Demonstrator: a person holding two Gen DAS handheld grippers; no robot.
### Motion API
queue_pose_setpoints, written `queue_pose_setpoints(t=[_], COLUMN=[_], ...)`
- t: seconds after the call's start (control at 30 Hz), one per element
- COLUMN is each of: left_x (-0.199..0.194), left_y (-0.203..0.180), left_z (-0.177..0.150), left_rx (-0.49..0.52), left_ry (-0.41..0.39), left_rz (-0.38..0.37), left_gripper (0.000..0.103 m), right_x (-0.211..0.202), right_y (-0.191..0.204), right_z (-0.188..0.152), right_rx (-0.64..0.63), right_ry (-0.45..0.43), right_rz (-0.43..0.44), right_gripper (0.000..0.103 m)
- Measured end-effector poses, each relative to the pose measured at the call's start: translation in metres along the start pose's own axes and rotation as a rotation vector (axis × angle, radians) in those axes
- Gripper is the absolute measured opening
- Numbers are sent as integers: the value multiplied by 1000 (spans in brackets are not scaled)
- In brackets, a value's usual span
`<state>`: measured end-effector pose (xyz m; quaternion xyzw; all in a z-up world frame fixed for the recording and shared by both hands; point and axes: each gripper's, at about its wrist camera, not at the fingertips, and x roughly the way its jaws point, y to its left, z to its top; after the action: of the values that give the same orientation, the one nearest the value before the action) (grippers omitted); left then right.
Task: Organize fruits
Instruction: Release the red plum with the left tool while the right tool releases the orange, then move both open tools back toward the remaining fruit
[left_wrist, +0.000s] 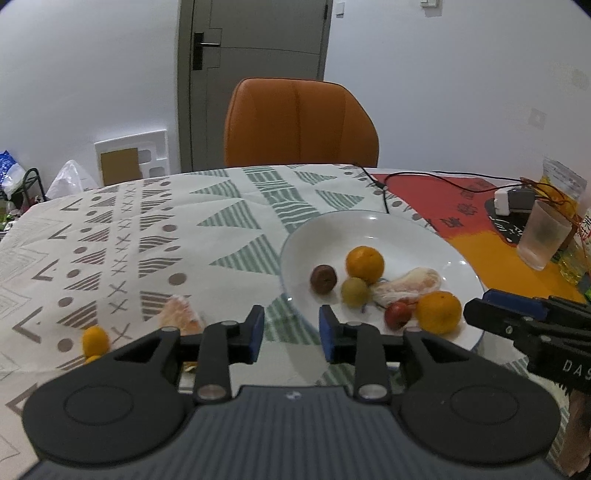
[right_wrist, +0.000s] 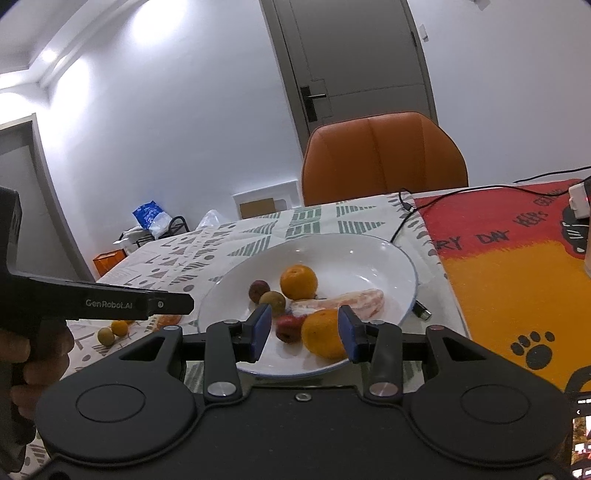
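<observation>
A white plate (left_wrist: 369, 229) (right_wrist: 369, 254) holds two oranges (left_wrist: 365, 264) (left_wrist: 439, 312), a dark brown fruit (left_wrist: 323, 279), a green-yellow fruit (left_wrist: 355, 291), a small red fruit (left_wrist: 398, 315) and a peeled pomelo piece (left_wrist: 410, 282). On the cloth left of the plate lie another pomelo piece (left_wrist: 179, 312), a small orange fruit (left_wrist: 95, 339) (right_wrist: 119, 328) and a yellowish fruit (right_wrist: 106, 336). My left gripper (left_wrist: 291, 338) is open and empty over the plate's near-left edge. My right gripper (right_wrist: 304, 334) is open above the near orange (right_wrist: 322, 334), its jaws apart on either side.
An orange chair (left_wrist: 301, 123) stands behind the table. A red-and-orange mat (right_wrist: 517, 277) lies right of the plate with a black cable (left_wrist: 380, 192), a white charger (left_wrist: 504, 201) and a frosted glass (left_wrist: 541, 236). Bags and a rack (left_wrist: 22, 181) stand at far left.
</observation>
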<state>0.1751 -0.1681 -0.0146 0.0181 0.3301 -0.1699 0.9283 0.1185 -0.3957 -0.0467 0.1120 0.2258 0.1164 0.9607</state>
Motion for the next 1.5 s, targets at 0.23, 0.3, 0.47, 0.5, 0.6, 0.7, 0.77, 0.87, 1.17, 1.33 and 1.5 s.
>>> queue_pose_setpoints(t=[0.23,0.3,0.47,0.5,0.6,0.7,0.77,0.87,1.17,1.33,1.5], left_x=[-16,-20,-31,-34,-39,-45,-48,-53,-63,-67,-70], left_y=[15,19,29,31,37,46,51,59,77,88,100], left_z=[-4,-6,-10,-10,-13,-16,-18,-22,-31,-37,-44], left_rx=[-21,-28,-40,-43,-54,-69,-80,-93,-124,-141,-170], left_ry=[-18,-23,-39,-40,-43,-46,-49,-52,-59,-60,-56], left_rz=[29,37,48,52,71,85,97,109,128,137,149], left_gripper=[56,58,74,76,78,79,80,80,81,81,81], right_x=[1,1,1,1,1,3,3,3,8,12,14], right_y=[12,15,23,25,30,37,41,47,66,76,88], right_z=[1,1,1,1,1,1,0,0,-1,-3,-4], right_rx=[-14,-18,-15,-16,-21,-28,-32,-38,-62,-78,-98], right_ry=[-2,-2,-11,-12,-18,-21,-24,-29,-10,4,11], right_rz=[15,18,21,23,26,28,26,25,36,41,56], right_gripper=[46,48,60,64,76,87,96,101,103,103,103])
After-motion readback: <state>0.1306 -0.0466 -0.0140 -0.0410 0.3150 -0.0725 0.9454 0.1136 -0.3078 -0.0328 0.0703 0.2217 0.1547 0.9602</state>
